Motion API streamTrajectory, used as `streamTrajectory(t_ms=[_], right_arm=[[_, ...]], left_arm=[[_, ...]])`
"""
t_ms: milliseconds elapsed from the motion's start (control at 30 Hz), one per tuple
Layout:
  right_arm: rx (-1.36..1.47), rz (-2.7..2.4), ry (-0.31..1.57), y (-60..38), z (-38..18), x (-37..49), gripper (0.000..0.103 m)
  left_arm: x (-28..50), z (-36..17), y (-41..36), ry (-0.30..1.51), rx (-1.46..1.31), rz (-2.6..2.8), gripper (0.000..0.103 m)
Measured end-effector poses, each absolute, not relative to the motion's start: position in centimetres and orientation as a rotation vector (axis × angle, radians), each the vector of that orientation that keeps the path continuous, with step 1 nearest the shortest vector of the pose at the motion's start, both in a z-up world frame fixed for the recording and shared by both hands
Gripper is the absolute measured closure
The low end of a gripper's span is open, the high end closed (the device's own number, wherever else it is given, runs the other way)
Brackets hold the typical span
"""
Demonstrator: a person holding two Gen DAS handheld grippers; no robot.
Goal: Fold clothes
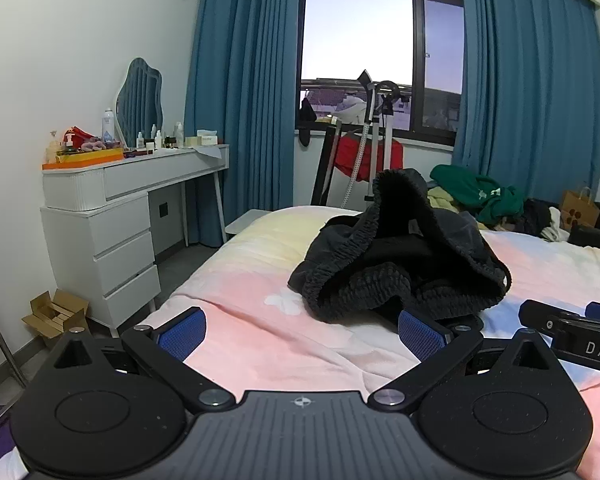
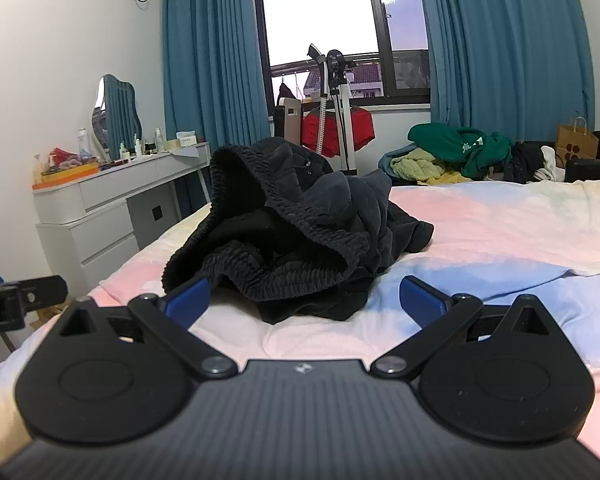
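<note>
A crumpled black garment (image 1: pixel 400 256) with a ribbed elastic waistband lies heaped on the pastel bedspread (image 1: pixel 260 320). My left gripper (image 1: pixel 302 334) is open, low over the bed, just short of the heap's near edge, holding nothing. In the right wrist view the same black garment (image 2: pixel 296 236) sits straight ahead, and my right gripper (image 2: pixel 305 300) is open with the heap's front edge lying between its blue pads (image 2: pixel 420 298). The right gripper's side (image 1: pixel 572 332) shows at the right edge of the left wrist view.
A pile of green, yellow and dark clothes (image 2: pixel 456 152) lies at the bed's far side beside a paper bag (image 2: pixel 576 140). A white dressing table (image 1: pixel 124 208) with bottles and a mirror stands left. A garment steamer (image 1: pixel 374 140) and red cloth stand by the window.
</note>
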State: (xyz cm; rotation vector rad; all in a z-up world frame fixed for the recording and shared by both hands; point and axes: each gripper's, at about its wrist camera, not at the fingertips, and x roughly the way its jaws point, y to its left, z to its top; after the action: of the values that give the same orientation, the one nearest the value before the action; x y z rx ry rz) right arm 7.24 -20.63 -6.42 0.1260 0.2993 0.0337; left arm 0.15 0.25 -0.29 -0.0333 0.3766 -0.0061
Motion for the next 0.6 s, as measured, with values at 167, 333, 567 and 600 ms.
streamTrajectory(t_ms=[167, 333, 567, 600], right_arm=[[0.141, 0.035, 0.302, -20.72, -6.37, 7.24, 0.000], [0.161, 0.034, 0.302, -20.87, -6.26, 7.17, 0.000], [0.166, -0.001, 0.331, -20.82, -6.38, 7.22, 0.000], [0.165, 0.002, 0.329, -20.84, -6.43, 7.11, 0.000]], left_arm=[[0.34, -0.57, 0.08, 0.379, -0.030, -0.010, 0.000], [0.43, -0.67, 0.12, 0.378, -0.036, -0.012, 0.000], [0.38, -0.69, 0.00, 0.371, -0.040, -0.014, 0.000], [0.29, -0.68, 0.06, 0.367, -0.043, -0.015, 0.000]])
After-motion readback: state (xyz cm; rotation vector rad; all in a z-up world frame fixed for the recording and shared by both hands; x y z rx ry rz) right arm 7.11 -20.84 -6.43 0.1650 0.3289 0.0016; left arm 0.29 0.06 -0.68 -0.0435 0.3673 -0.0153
